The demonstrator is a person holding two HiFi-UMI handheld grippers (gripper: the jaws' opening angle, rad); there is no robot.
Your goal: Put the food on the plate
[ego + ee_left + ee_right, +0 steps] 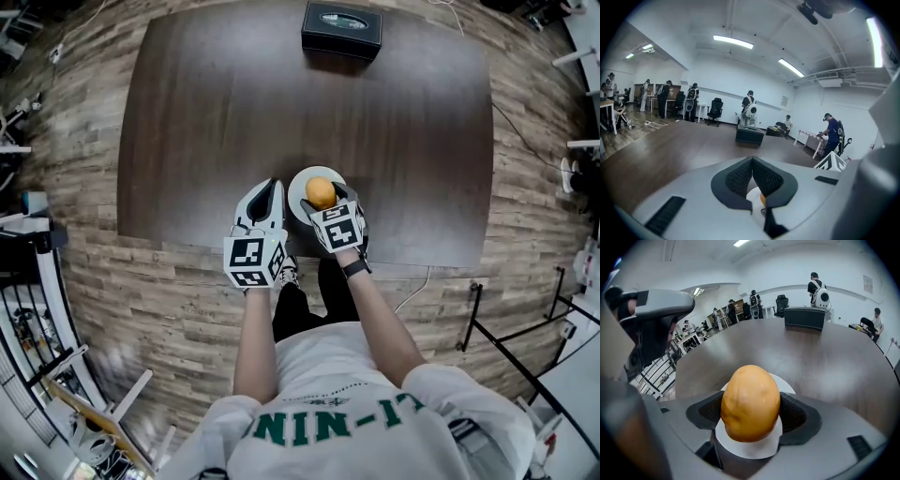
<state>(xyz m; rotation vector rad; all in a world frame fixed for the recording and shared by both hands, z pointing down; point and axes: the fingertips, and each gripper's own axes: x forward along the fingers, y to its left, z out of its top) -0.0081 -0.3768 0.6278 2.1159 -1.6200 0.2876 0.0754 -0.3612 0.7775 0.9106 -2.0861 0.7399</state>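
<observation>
At the tabletop's (234, 94) near edge, the right claw (752, 417) grasps a smooth, egg-shaped, orange-yellow food (750, 394) over the white plate (740, 447). The left claw (752, 177) is clenched, empty.

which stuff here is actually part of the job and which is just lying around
Part of the job:
- orange food
- white plate
- right gripper, shut on the food over the plate

Just lying about:
- black box at the table's far edge
- left gripper, shut and empty beside the plate
</observation>
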